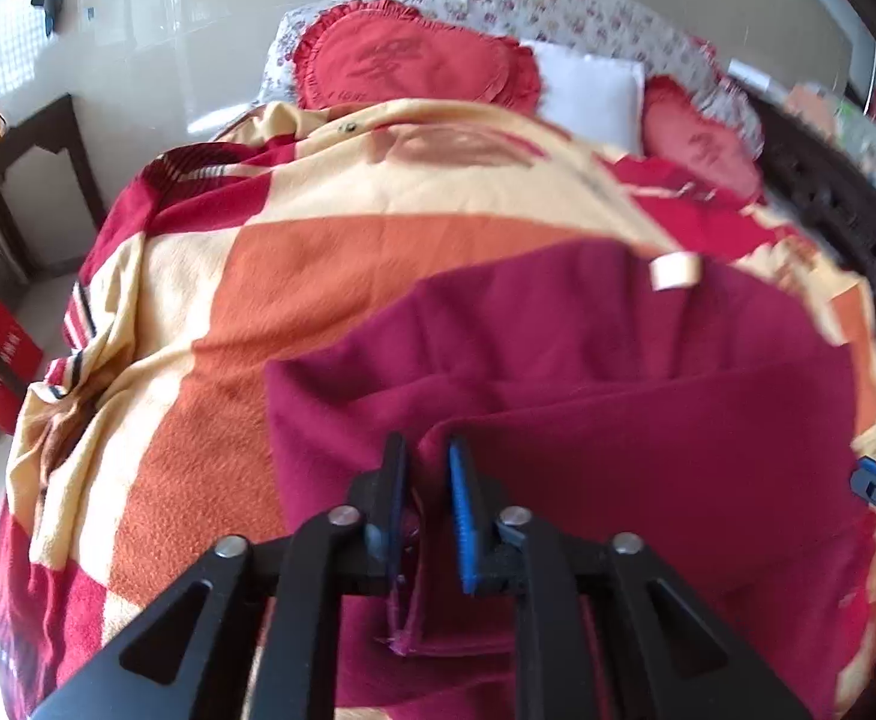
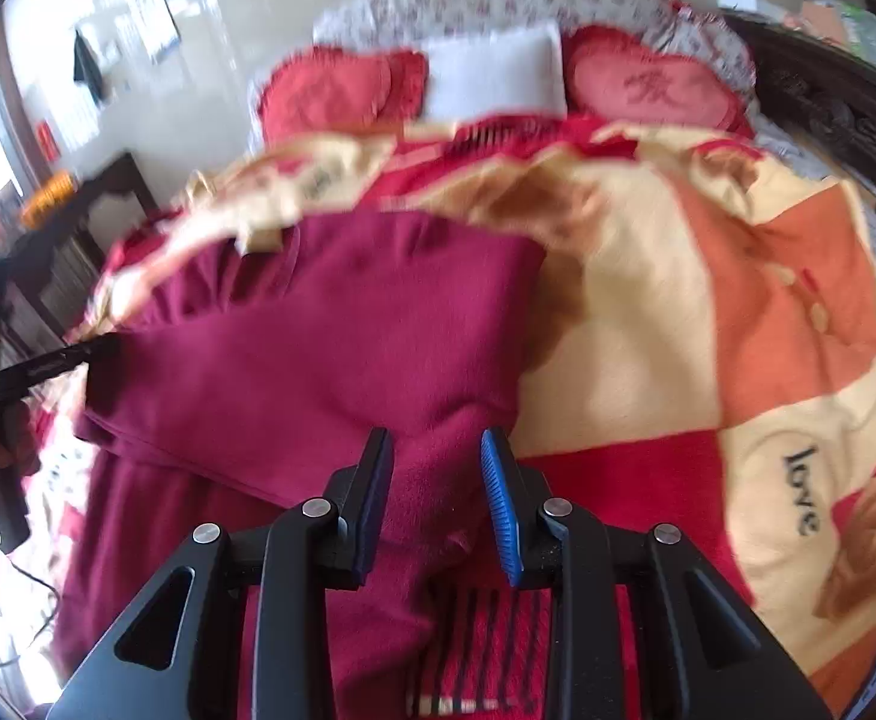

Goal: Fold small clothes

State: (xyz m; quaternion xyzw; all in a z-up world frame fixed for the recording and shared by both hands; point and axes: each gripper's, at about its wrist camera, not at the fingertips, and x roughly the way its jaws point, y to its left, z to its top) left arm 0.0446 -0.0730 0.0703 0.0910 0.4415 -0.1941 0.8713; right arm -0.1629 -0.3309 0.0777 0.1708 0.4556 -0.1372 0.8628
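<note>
We hold a maroon garment (image 1: 618, 372) on the bed's blanket (image 1: 330, 264). Our left tool (image 1: 428, 480) pinches a folded edge; our right tool (image 2: 438, 468) clamps bunched cloth (both grips look shallow). Uneven pulling could skew the fold or slip fabric free.

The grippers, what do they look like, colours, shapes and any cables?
Both match. The left gripper and right gripper each have a matt black frame of angular linkage arms with triangular cut-outs and round silver pivot pins. Each has two flat fingers with ribbed blue pads. Seen from the right wrist, the left one has a black handle and a thin dark cable trailing below it.
</note>
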